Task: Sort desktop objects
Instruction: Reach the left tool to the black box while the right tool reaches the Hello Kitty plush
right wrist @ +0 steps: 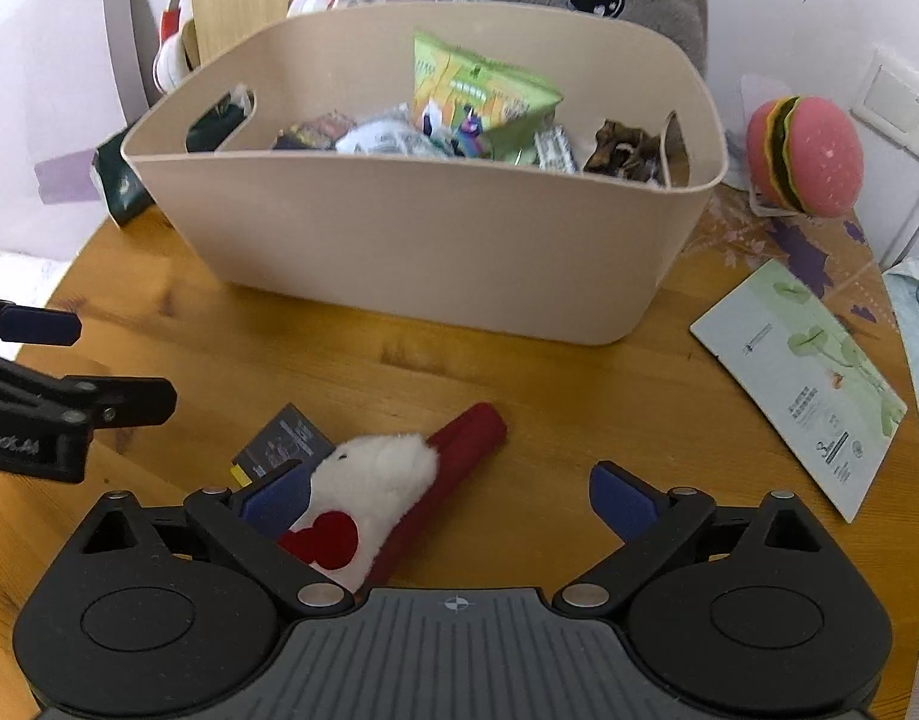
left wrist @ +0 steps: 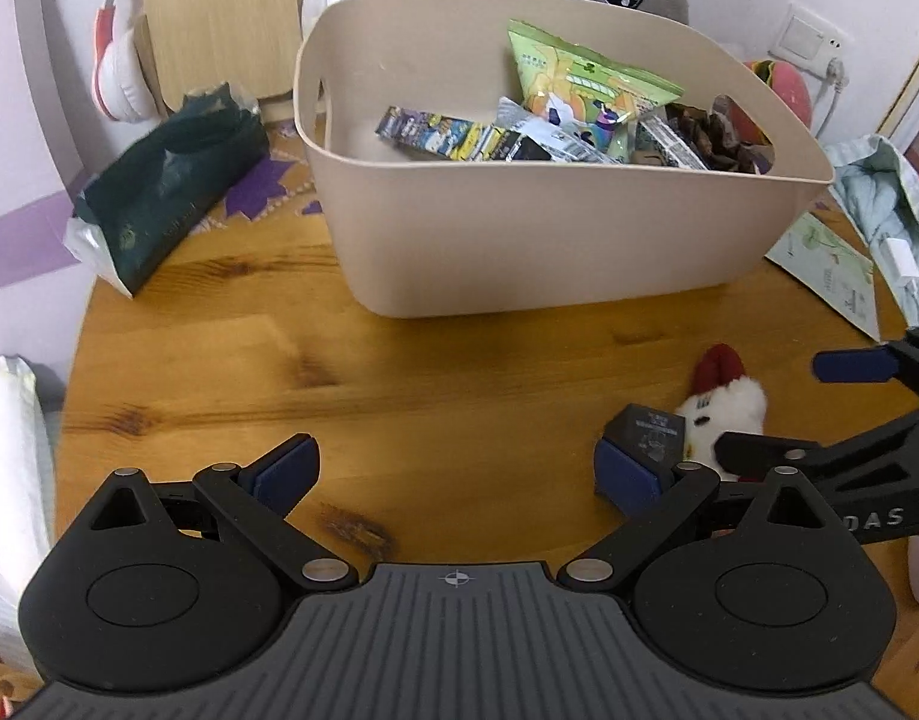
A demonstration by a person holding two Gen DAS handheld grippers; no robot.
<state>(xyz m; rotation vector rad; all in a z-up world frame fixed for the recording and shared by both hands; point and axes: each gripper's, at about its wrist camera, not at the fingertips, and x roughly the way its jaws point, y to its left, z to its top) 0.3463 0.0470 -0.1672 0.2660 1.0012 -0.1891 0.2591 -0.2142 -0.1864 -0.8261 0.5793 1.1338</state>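
While both tools gape empty | left tool [left wrist: 456,471], right tool [right wrist: 447,501] | plush toy [right wrist: 375,489] lies on table [right wrist: 579,396] against right tool's left finger, lower end hidden | small dark box [right wrist: 285,441] just beyond, partly covered.

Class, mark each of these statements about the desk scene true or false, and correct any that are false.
1. The beige bin already holds snack packets. True.
2. The white and red plush toy lies inside the bin. False: it lies on the wooden table, in front of the bin.
3. The right tongs are open. True.
4. The left tongs are shut on the small black box. False: they are open and hold nothing.
5. The burger toy sits left of the bin. False: it sits to the right.
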